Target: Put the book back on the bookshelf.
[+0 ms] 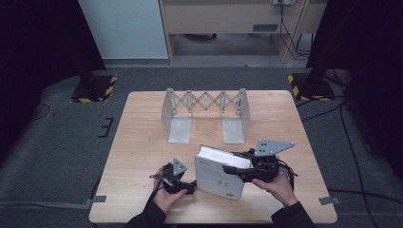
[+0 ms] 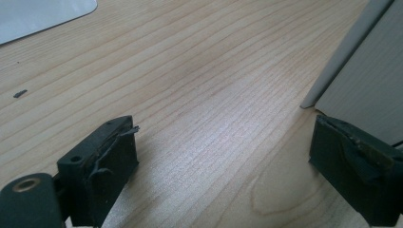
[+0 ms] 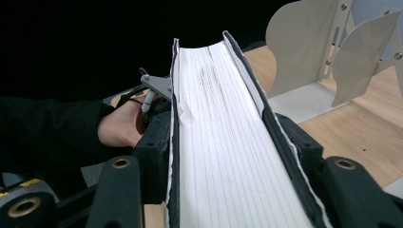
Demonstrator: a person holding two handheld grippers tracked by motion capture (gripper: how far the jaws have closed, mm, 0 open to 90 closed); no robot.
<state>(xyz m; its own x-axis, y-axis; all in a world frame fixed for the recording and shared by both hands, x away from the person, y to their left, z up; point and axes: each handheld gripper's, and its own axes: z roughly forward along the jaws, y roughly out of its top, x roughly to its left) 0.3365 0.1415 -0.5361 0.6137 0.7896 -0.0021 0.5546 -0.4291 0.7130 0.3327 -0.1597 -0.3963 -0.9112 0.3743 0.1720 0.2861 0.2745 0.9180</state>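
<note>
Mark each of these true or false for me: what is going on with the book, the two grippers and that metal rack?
1. The right gripper is clamped on the book. True: its jaws press on both covers, page edges between them.
2. The left gripper holds the book too. False: its jaws stand wide open over bare table, the book's corner beside one jaw.
3. The book already stands in the metal rack. False: it is nearer the person, apart from the rack.
4. The rack holds no books. True.
5. The book lies flat and open on the table. False: it is closed and held up on edge.
</note>
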